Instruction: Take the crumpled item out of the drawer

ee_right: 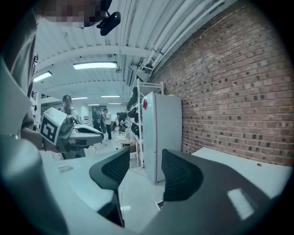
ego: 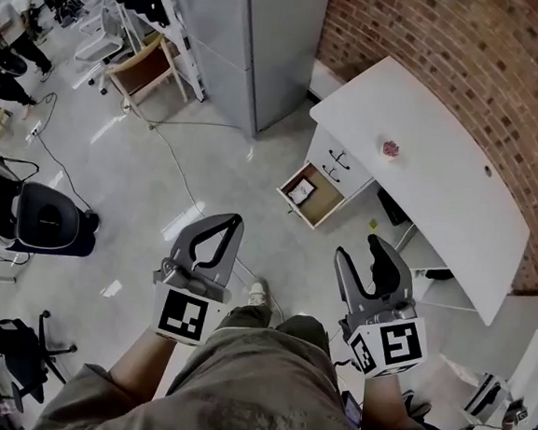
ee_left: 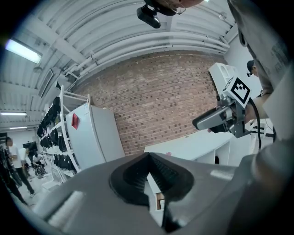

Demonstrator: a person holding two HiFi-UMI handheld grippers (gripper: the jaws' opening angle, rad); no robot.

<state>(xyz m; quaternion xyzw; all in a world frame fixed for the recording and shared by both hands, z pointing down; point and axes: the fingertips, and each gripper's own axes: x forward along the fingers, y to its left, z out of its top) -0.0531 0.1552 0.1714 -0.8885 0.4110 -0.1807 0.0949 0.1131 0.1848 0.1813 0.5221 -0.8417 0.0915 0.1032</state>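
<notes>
The white desk (ego: pixel 423 167) stands against the brick wall, and its lower drawer (ego: pixel 318 207) is pulled open. Inside it lies a pale crumpled item (ego: pixel 301 192). I stand a few steps back from the drawer with both grippers held up in front of me, well short of it. My left gripper (ego: pixel 234 220) is shut with its tips touching and nothing between them; in the left gripper view (ee_left: pixel 148 156) the open drawer (ee_left: pixel 159 200) shows just below its tips. My right gripper (ego: pixel 360 248) is open and empty, its pads (ee_right: pixel 180 173) apart.
A small pink object (ego: pixel 390 149) lies on the desk top. A tall grey cabinet (ego: pixel 247 39) stands to the drawer's left, a black office chair (ego: pixel 49 218) at far left. A cable (ego: pixel 176 159) runs over the floor. People stand in the far left background.
</notes>
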